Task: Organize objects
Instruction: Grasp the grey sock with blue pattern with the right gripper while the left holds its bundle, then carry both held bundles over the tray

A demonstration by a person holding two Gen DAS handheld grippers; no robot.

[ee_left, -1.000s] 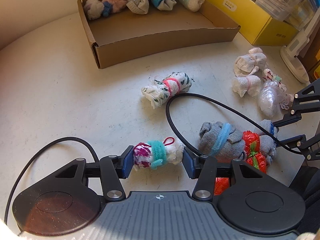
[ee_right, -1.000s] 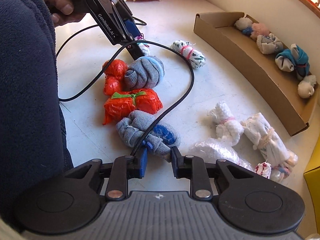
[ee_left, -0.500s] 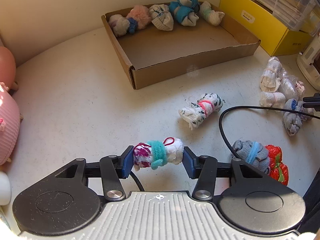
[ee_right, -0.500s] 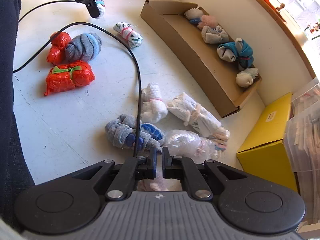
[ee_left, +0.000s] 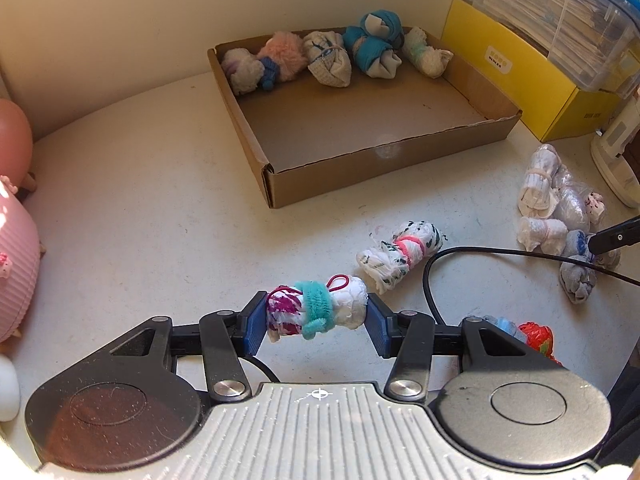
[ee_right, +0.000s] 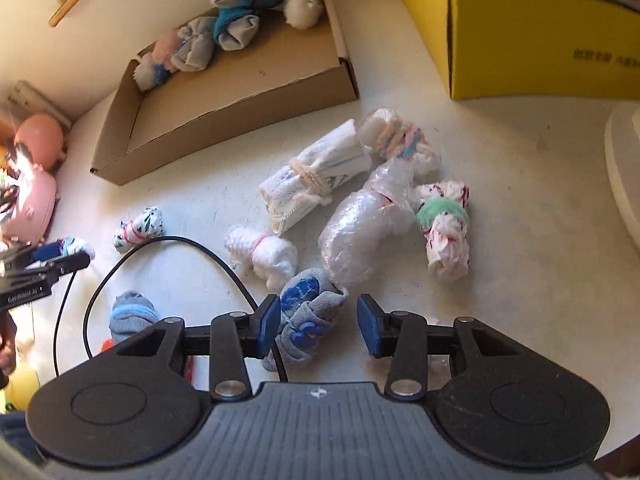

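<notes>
So far five rolled sock bundles (ee_left: 332, 58) line the back of the shallow cardboard box (ee_left: 384, 152), my left fingers (ee_left: 316, 318) pinch a white-and-magenta bundle with a teal band (ee_left: 316, 310) above the desk (ee_left: 140, 208), my right fingers (ee_right: 318, 326) spread around a grey-and-blue rolled sock (ee_right: 308, 312), and roughly nine remain loose.

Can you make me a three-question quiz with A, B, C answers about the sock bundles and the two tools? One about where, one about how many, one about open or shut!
1. Where is the row of bundles in the cardboard box?
A. along the far wall
B. by the near wall
C. in the middle

2. How many bundles are in the box?
A. two
B. five
C. nine

3. What is the left tool doing?
A. open, empty
B. shut on the teal-banded bundle
C. resting in the box

Answers: 1 A, they line the back edge. 2 B, five sit side by side. 3 B, both pads press the bundle's ends.
</notes>
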